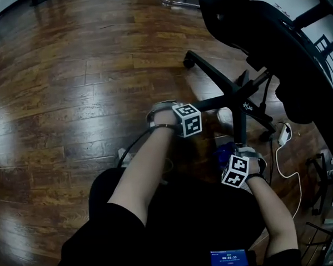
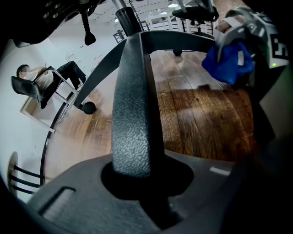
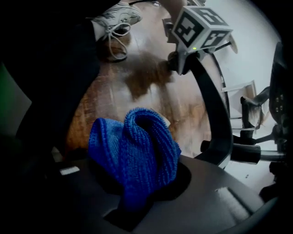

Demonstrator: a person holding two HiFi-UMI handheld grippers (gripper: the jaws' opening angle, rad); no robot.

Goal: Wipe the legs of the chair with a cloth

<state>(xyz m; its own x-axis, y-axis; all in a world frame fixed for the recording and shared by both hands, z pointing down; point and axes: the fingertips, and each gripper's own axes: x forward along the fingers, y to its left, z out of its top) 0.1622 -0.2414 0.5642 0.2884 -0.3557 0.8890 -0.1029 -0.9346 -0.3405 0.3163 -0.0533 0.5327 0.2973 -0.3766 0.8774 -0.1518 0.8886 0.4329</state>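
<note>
Blue cloth (image 3: 137, 146) in right tool (image 3: 132, 189) beside chair leg (image 3: 215, 114); wide floor (image 1: 69, 79) leftward.

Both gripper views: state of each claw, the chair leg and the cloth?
left claw: shut on chair leg
chair leg: clamped, with blue cloth apart from it
right claw: shut on blue cloth
blue cloth: bunched, held off the floor

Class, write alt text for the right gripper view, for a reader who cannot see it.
A bunched blue cloth is clamped in the right gripper, above a wooden floor. Beyond it, the left gripper grips a black chair leg.
</note>
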